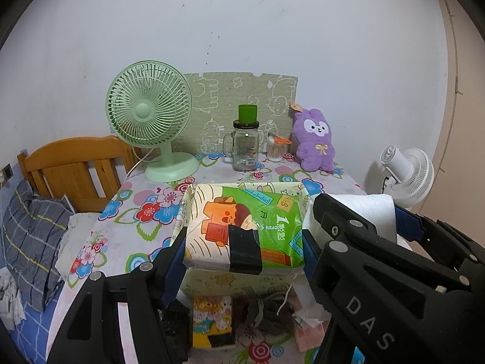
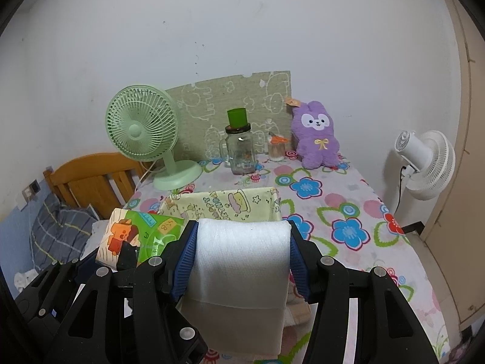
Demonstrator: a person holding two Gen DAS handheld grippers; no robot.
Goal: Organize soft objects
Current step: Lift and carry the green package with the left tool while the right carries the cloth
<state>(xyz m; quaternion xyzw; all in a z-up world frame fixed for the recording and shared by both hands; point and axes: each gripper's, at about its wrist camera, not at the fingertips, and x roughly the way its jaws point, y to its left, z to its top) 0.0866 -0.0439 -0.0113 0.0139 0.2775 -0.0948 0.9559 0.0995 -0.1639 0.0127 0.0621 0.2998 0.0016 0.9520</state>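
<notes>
My left gripper [image 1: 244, 242] is clamped on the tissue pack [image 1: 242, 227], held above the yellow fabric box [image 2: 221, 206] on the floral table [image 2: 348, 212]. My right gripper [image 2: 242, 242] grips the white foam roll [image 2: 242, 261] just right of the pack.

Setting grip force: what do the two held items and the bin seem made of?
Tissue pack: glossy printed plastic film, showing glare and wrinkles. White sheet: probably matte foam wrap, bending softly over itself. Bin: seemingly printed fabric, with limp walls.
</notes>
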